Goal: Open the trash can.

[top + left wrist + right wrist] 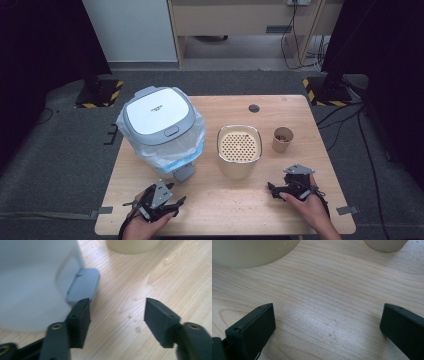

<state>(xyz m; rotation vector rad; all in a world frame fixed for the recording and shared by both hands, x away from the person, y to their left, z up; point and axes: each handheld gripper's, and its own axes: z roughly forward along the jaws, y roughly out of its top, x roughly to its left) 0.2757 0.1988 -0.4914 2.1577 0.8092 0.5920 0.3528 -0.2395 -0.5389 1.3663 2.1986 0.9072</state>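
From the high view, a pale wooden table (210, 200) carries a rounded white bin (160, 127) at the left, its smooth grey-rimmed lid shut and a crinkled clear plastic liner bunched around its body. A grey foot pedal (184, 172) juts from its near side. At the centre stands a cream tub (239, 150) with a perforated insert, and right of it a small brown paper cup (282, 139). The left gripper (172, 205) rests at the near left edge, just near of the pedal; the right gripper (272, 189) lies at the near right, near of the tub and cup.

In the left gripper view, the two matte black blocky jaws stand released, wide apart over bare grained wood, with the pedal (83, 285), a smooth rounded slab, just beyond the left jaw.

In the right gripper view, the jaws gape wide with nothing but wood between them; the tub's curved wall (252, 252) lies far left, the cup's base (385, 245) far right.
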